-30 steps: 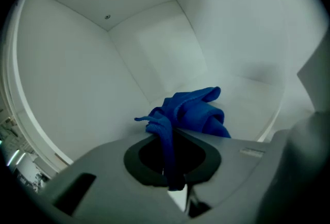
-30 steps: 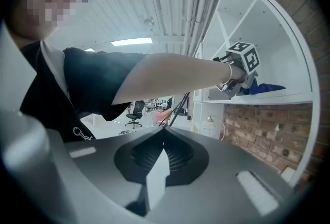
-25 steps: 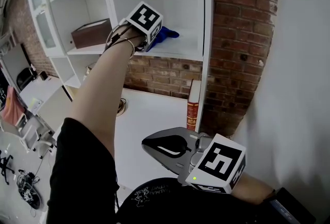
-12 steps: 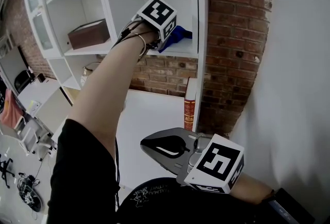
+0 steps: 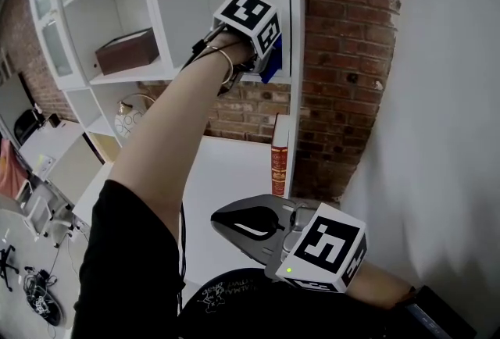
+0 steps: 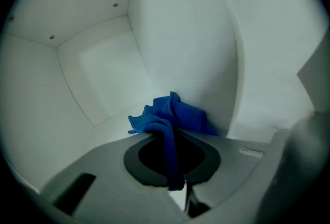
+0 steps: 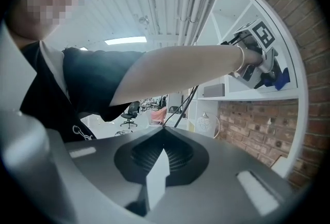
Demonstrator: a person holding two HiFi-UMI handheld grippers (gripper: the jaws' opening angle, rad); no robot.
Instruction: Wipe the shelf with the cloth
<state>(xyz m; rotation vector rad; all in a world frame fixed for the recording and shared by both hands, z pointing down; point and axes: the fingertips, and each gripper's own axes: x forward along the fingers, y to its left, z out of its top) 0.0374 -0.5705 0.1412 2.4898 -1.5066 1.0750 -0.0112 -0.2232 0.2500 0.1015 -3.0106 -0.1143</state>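
A blue cloth (image 6: 175, 114) is pinched in my left gripper (image 6: 172, 140), which is shut on it. The bunched end presses into the right-hand corner of the white shelf (image 5: 148, 73), against the side panel. From the head view only a blue scrap of cloth (image 5: 271, 68) shows under the marker cube of the left gripper (image 5: 262, 48). My right gripper (image 5: 223, 216) hangs low near my body, shut and empty, far from the shelf. In the right gripper view its jaws (image 7: 164, 130) meet, and the cloth (image 7: 282, 79) shows up on the shelf.
A brown box (image 5: 123, 51) sits on the same shelf to the left. Below, a red book (image 5: 280, 159) stands on a white counter (image 5: 226, 173) against the brick wall (image 5: 344, 56). A round wire object (image 5: 129, 115) sits under the shelf at left.
My left gripper has slid the cloth rightward along the shelf to its right end by the side panel. The right gripper has stayed put.
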